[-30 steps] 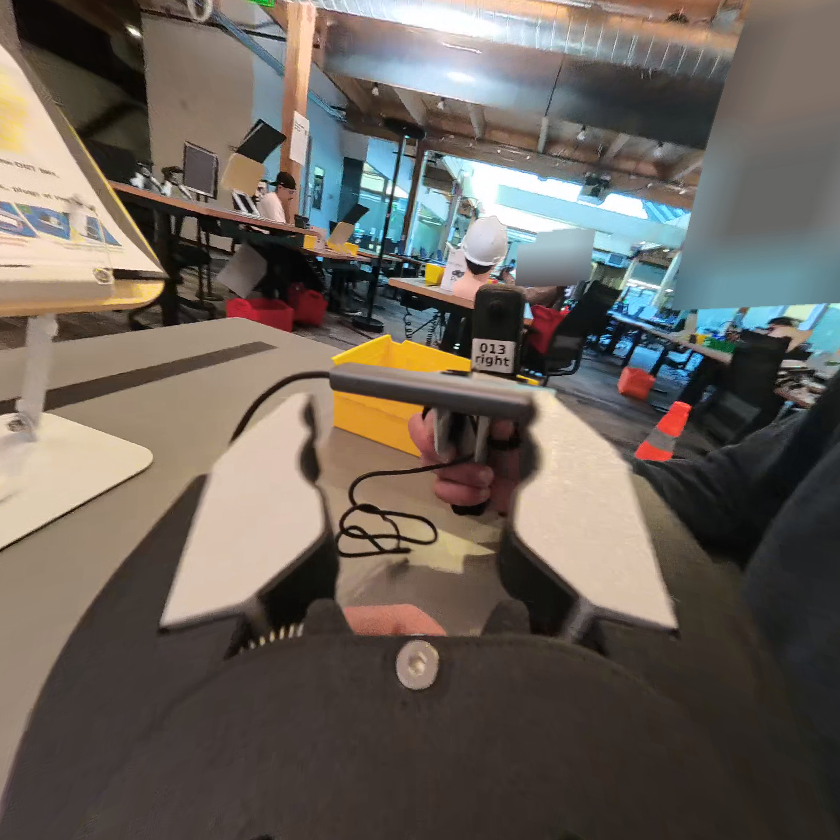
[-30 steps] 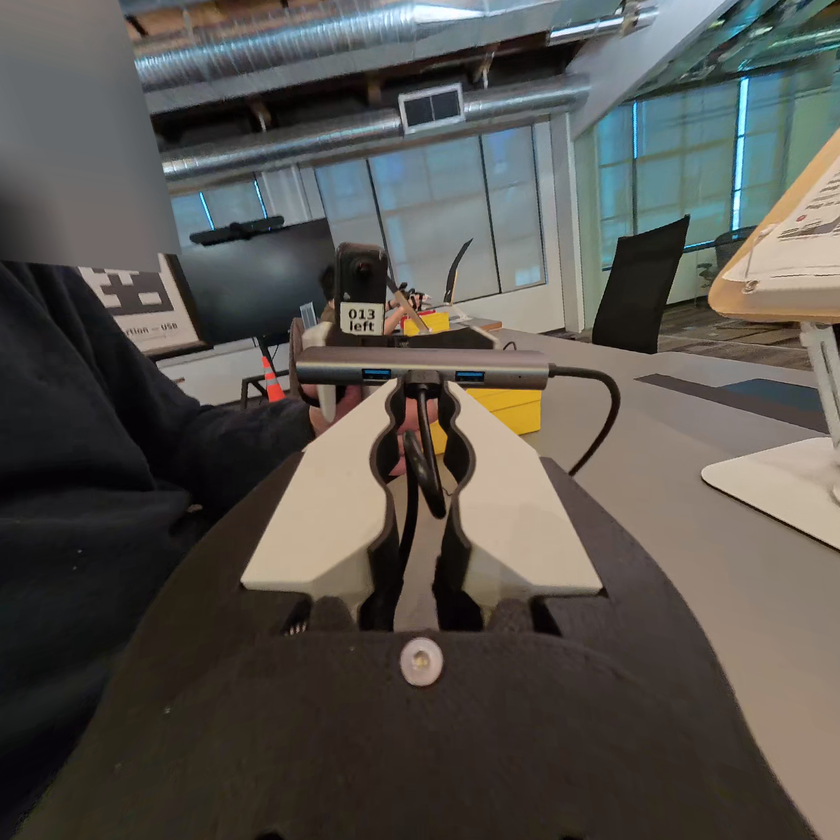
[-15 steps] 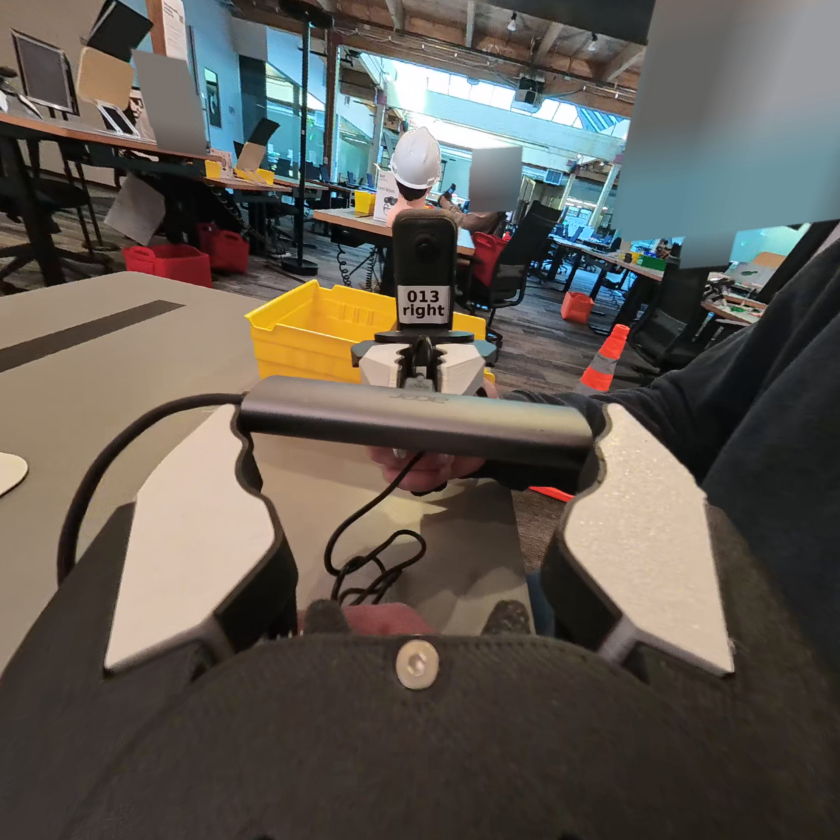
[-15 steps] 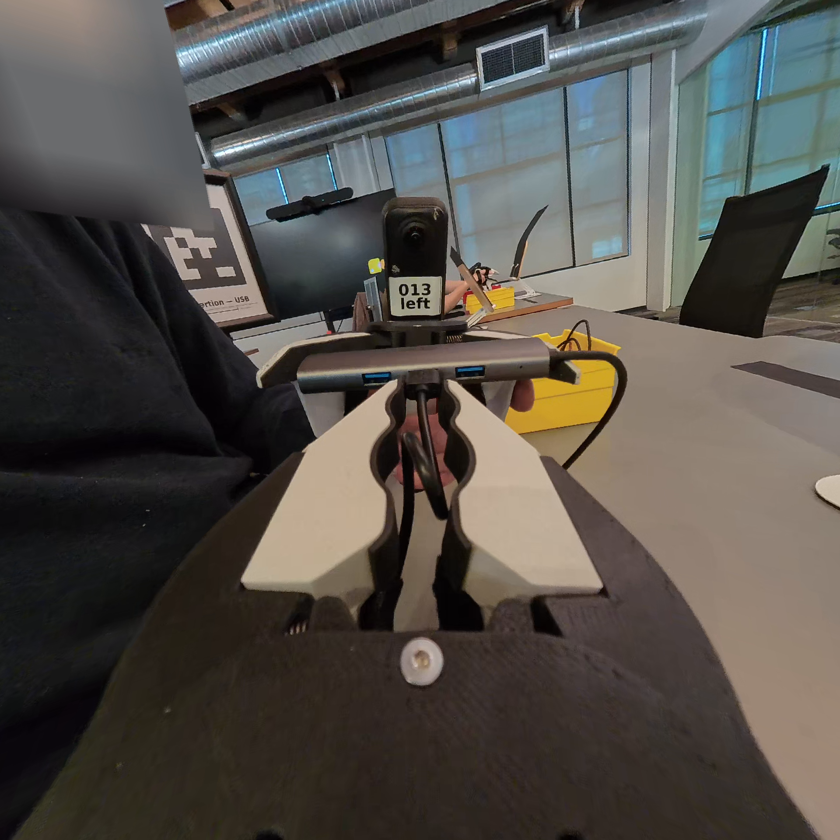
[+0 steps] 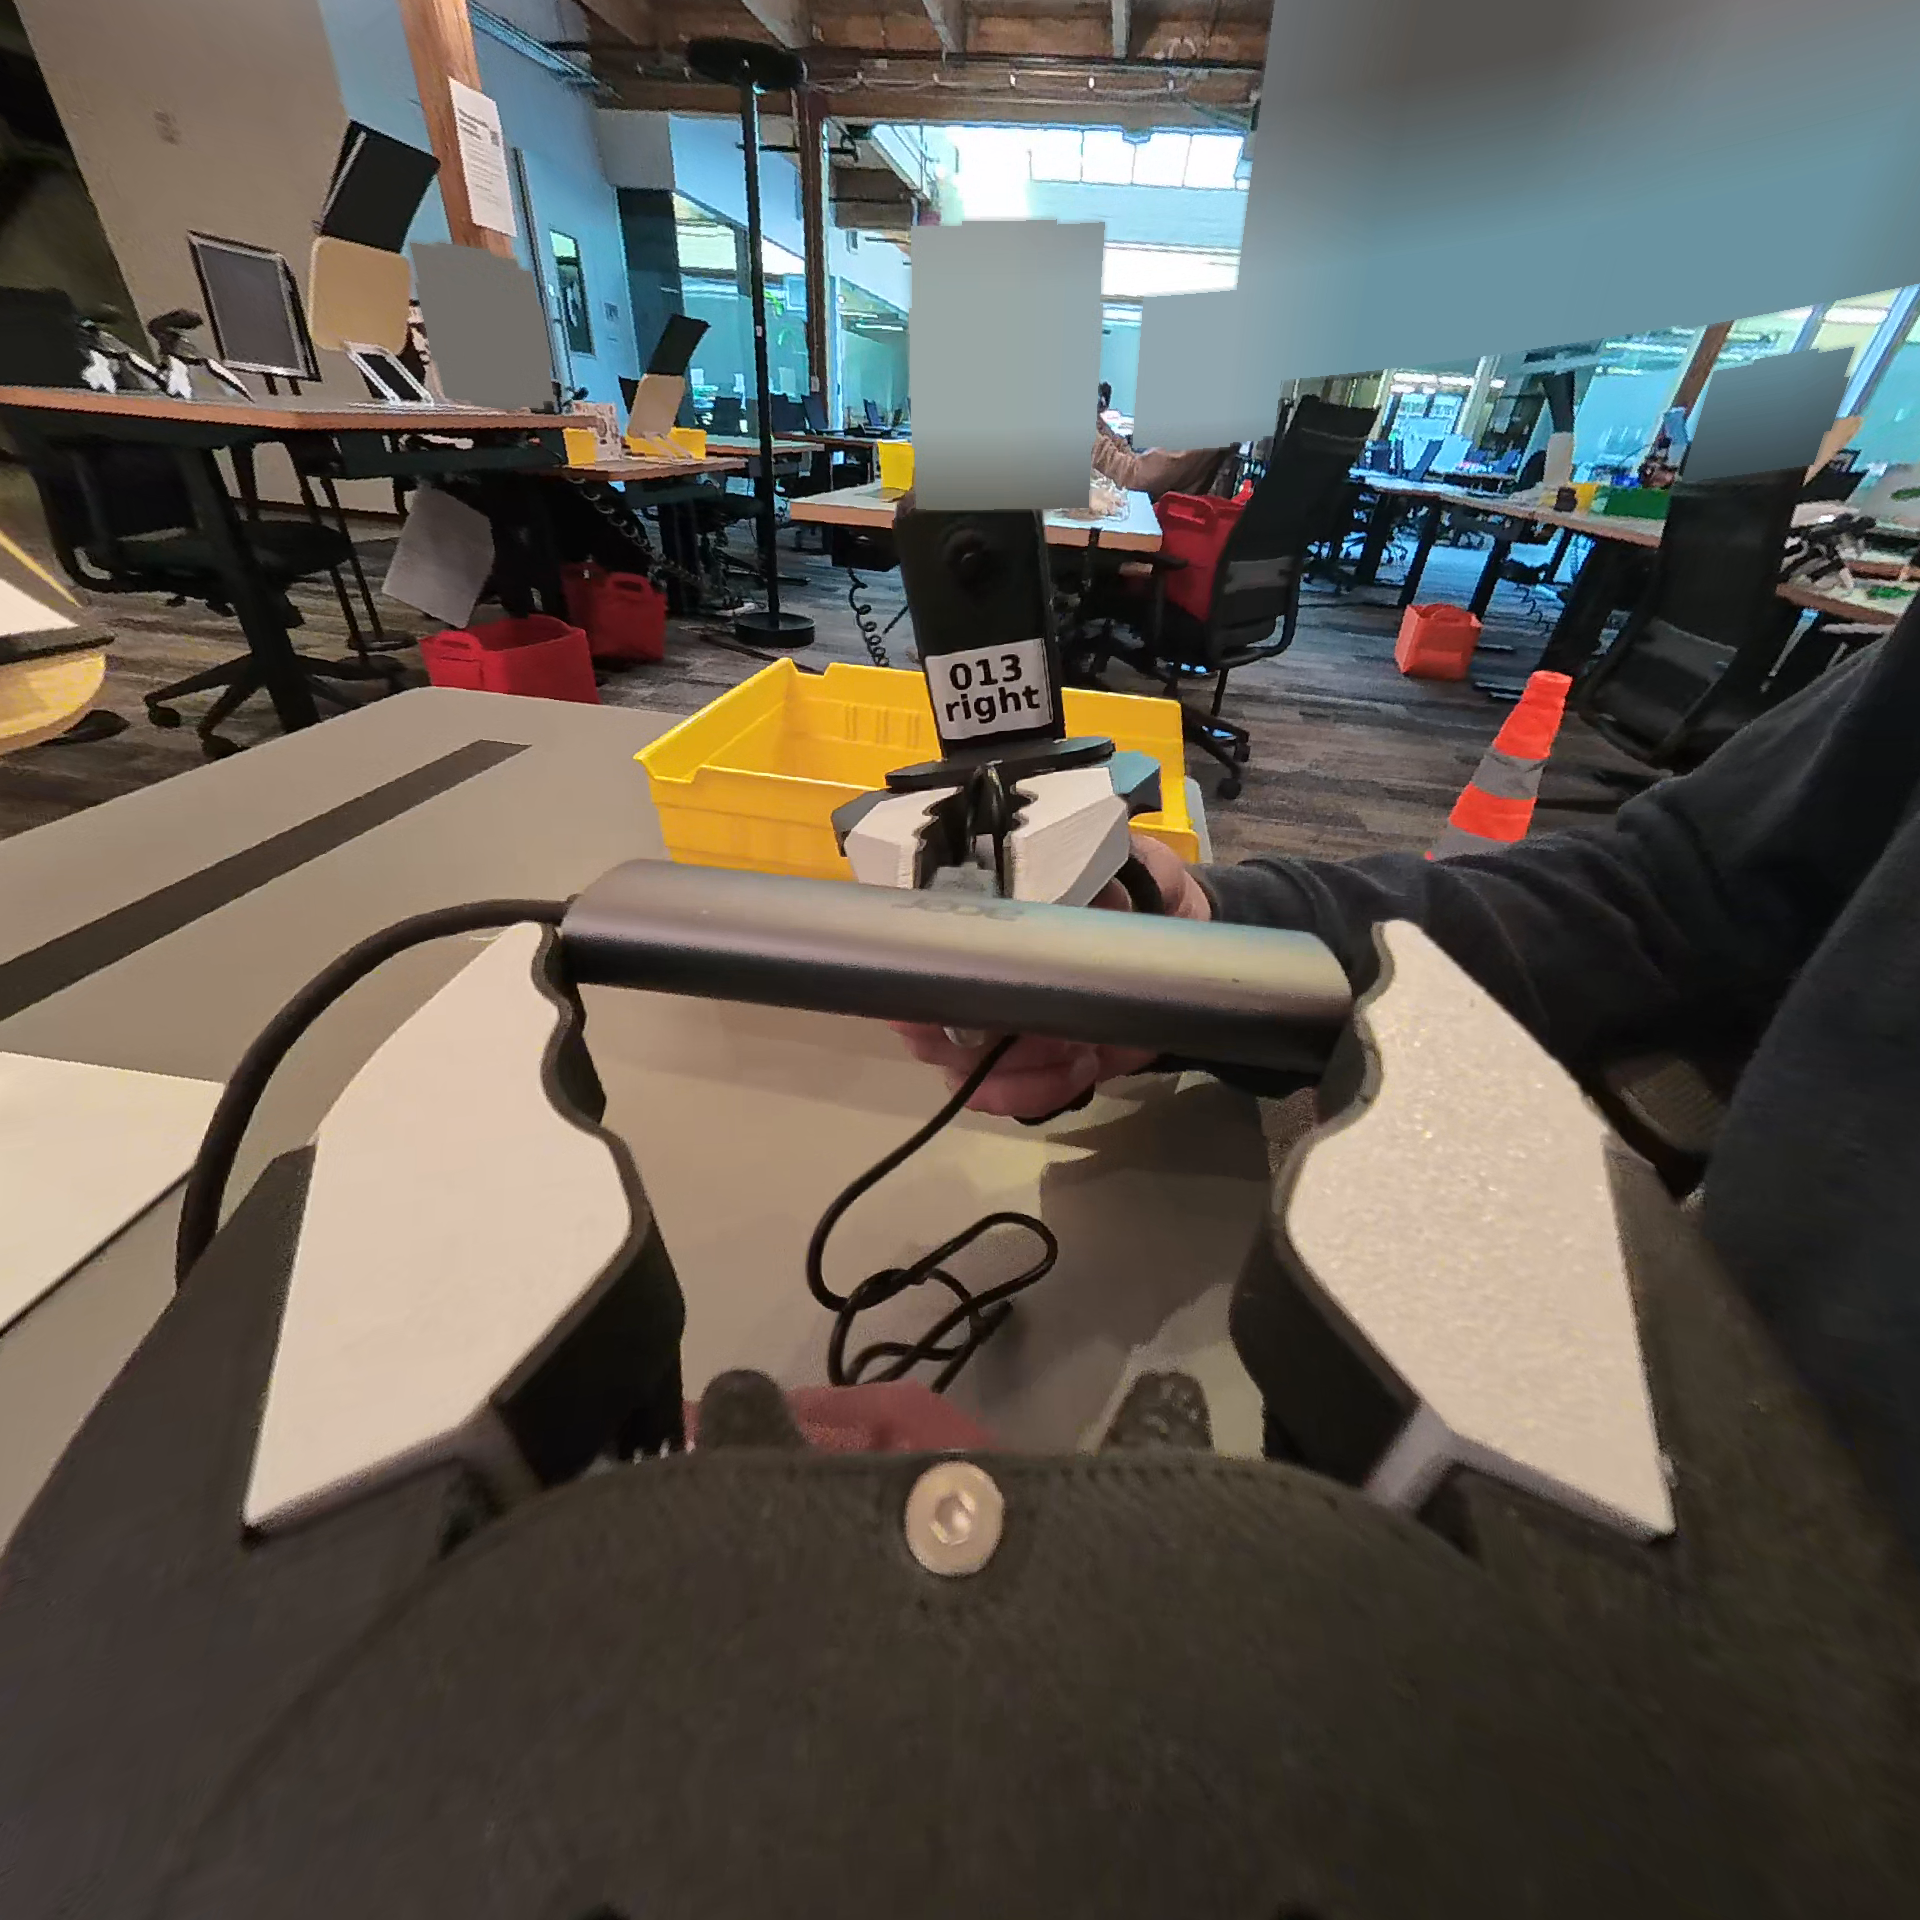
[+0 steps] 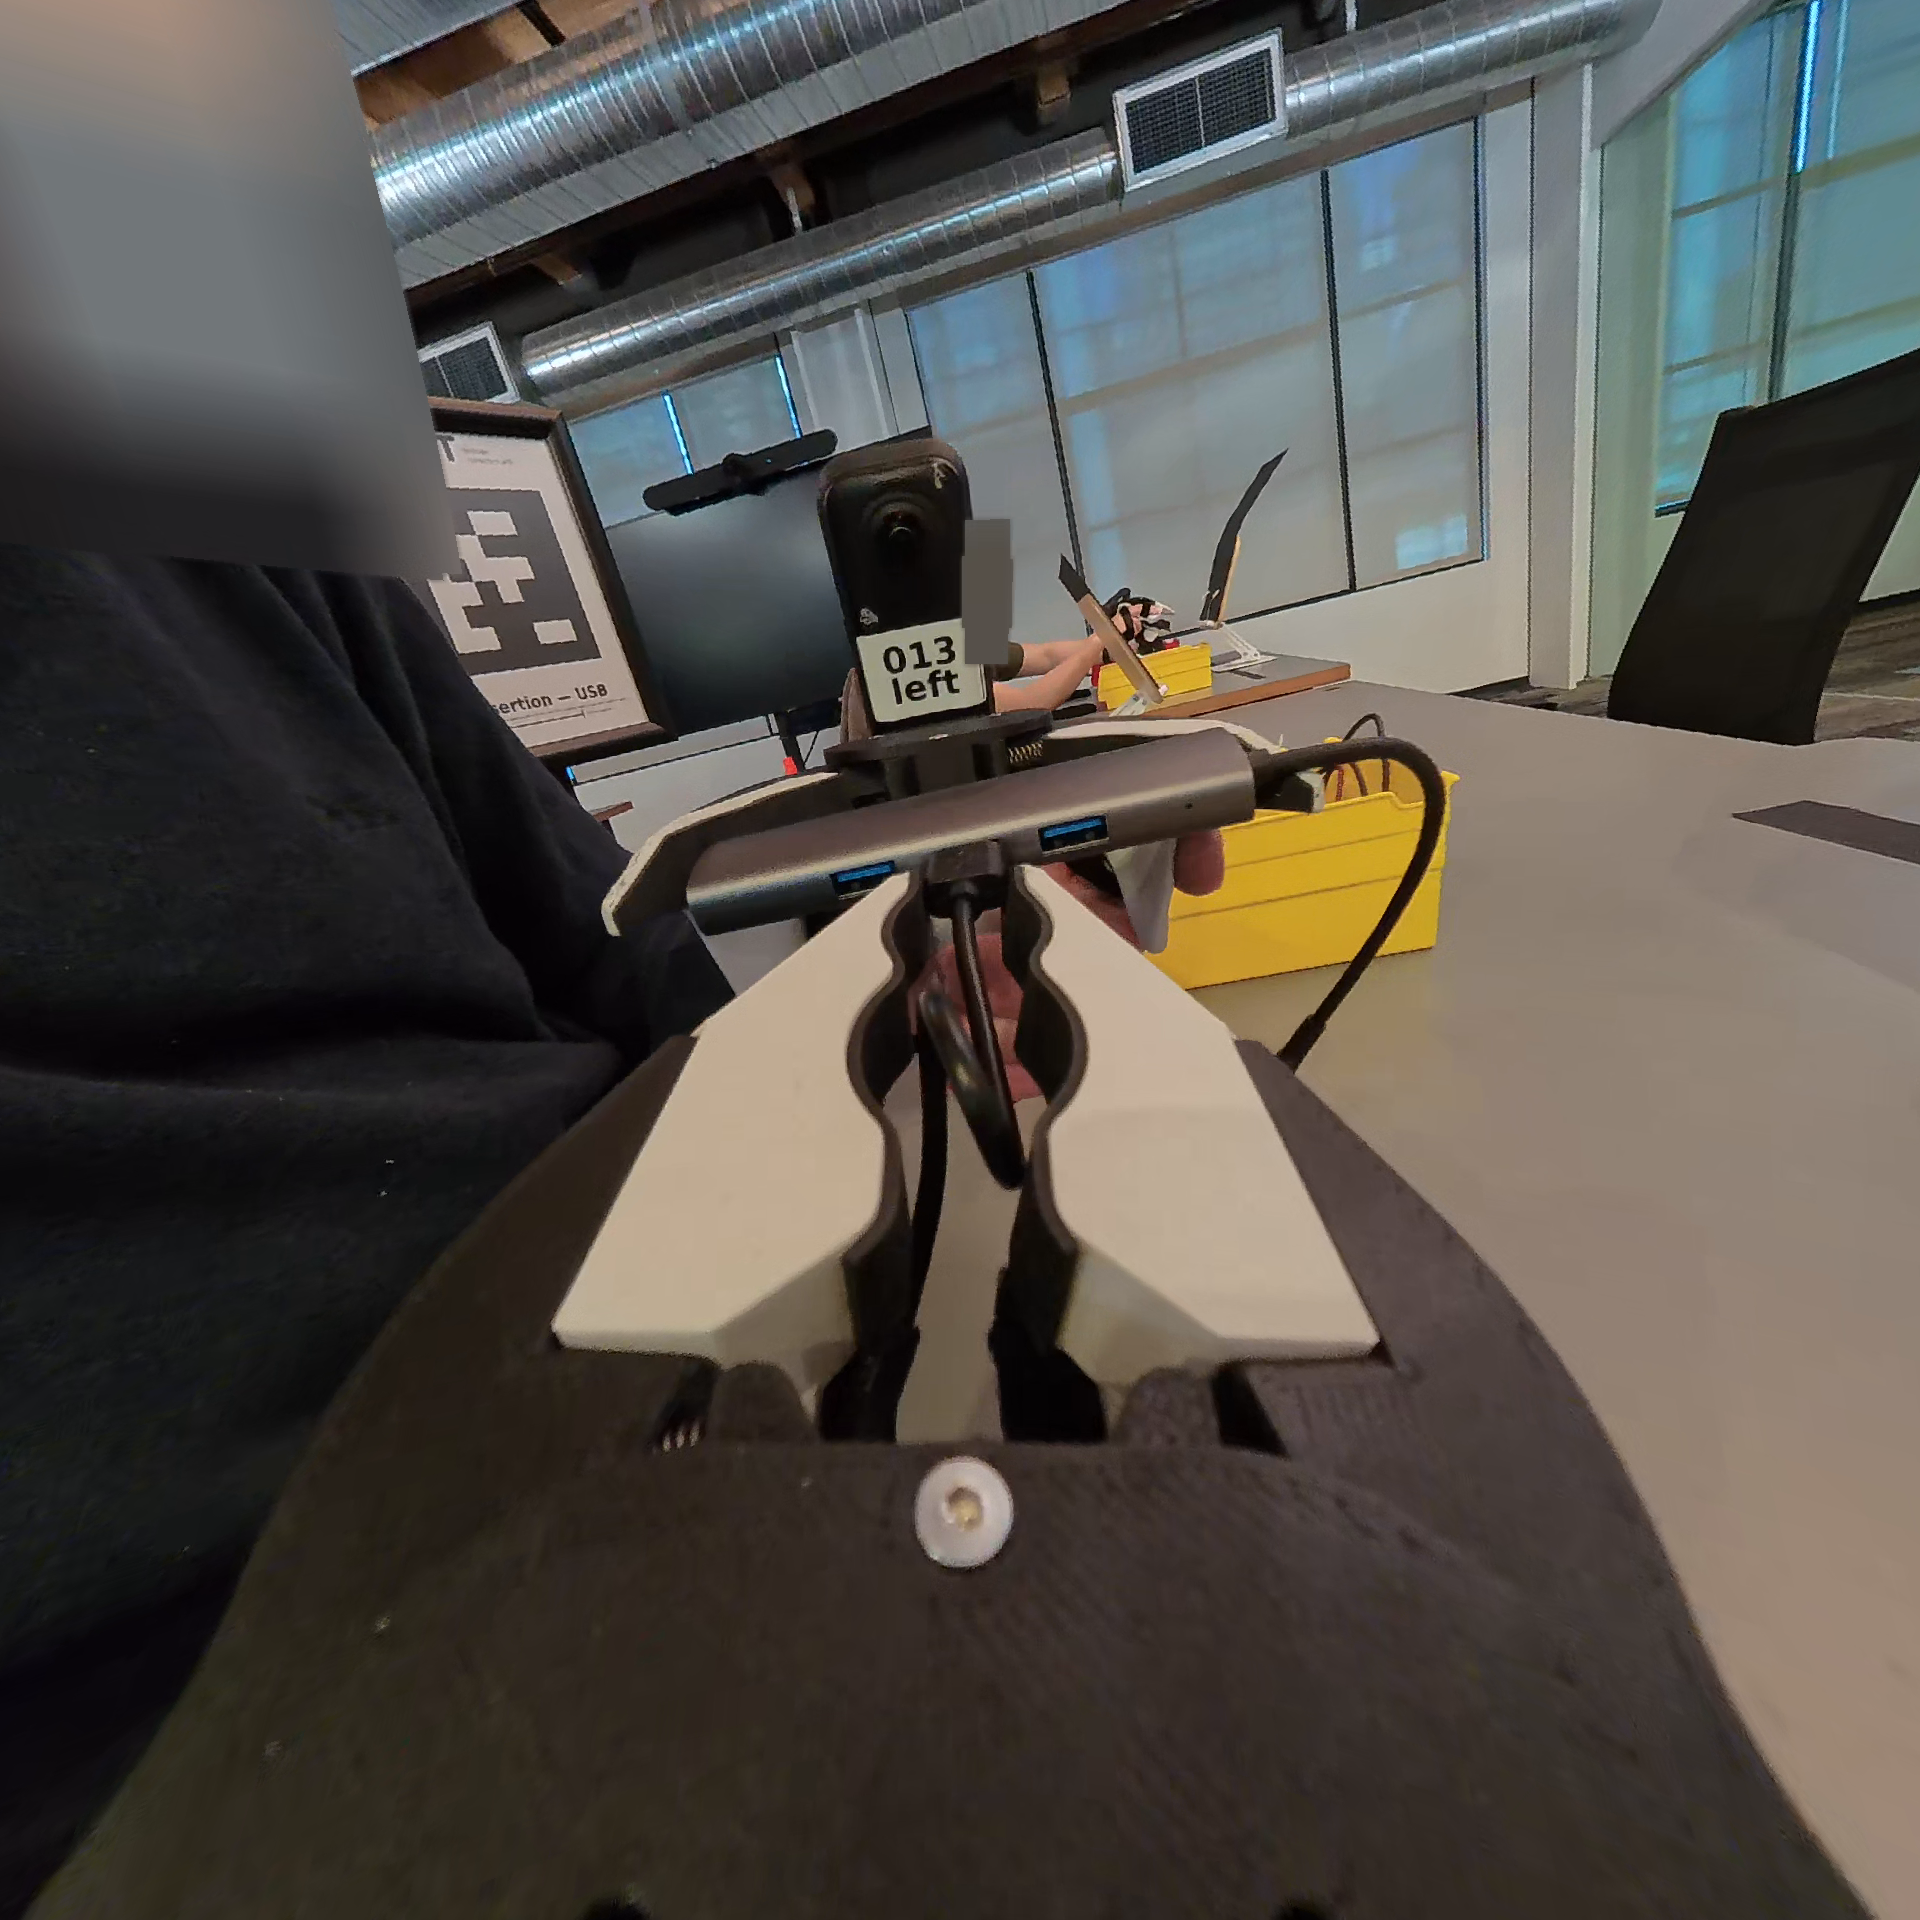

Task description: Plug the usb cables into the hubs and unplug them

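Observation:
My left gripper (image 5: pixel 956 982) is shut on a grey USB hub (image 5: pixel 956 956), clamped end to end between its fingertips above the grey table (image 5: pixel 208 831). The hub's thick black lead (image 5: pixel 270 1049) loops off its left end. My right gripper (image 6: pixel 961 883) faces it, shut on a black USB plug (image 6: pixel 961 862) that sits in the hub's (image 6: pixel 977 821) middle port, between two blue ports (image 6: pixel 1070 831). The plug's thin cable (image 6: pixel 971 1039) runs back between my fingers and hangs to a tangle on the table (image 5: pixel 935 1299). The right gripper (image 5: pixel 982 842) shows behind the hub in the left wrist view.
A yellow bin (image 5: pixel 769 758) stands on the table behind the grippers; it also shows in the right wrist view (image 6: pixel 1320 873). A white stand base (image 5: pixel 62 1164) lies at the left. The person's dark sleeve (image 5: pixel 1558 914) fills the right. Chairs, desks and an orange cone (image 5: pixel 1507 769) stand beyond. Left and right tips are no more than a few centimetres apart.
Both grippers have swung round with the hub and plug still joined. The hub now sits tilted in the right wrist view. The grips have not changed.

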The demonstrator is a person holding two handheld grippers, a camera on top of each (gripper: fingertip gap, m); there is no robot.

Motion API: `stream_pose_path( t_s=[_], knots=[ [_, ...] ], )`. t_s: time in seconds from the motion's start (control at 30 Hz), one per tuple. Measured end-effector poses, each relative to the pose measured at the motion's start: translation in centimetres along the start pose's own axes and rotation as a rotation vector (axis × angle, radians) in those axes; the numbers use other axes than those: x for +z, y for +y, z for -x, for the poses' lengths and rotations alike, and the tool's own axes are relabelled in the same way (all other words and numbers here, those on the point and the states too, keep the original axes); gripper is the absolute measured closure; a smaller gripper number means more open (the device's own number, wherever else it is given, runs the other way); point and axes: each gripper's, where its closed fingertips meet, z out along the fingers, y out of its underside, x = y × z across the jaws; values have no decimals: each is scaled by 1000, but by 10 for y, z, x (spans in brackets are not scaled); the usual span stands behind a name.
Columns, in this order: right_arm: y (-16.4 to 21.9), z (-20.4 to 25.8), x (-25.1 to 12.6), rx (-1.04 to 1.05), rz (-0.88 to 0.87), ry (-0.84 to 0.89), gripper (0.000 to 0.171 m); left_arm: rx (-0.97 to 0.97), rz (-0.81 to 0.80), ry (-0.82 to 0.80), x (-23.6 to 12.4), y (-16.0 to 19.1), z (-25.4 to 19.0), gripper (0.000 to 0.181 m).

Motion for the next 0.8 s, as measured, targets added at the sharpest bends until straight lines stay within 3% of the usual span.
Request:
stream_pose_path(
  t_s=[0.4,0.8],
  knots=[
    [0,3,1,-1,49,-16,159,25,7,-23,-2,3,2,41],
    [1,3,-3,21,38,-36,159,9,-11,1,-7,0,-1,46]
  ],
)
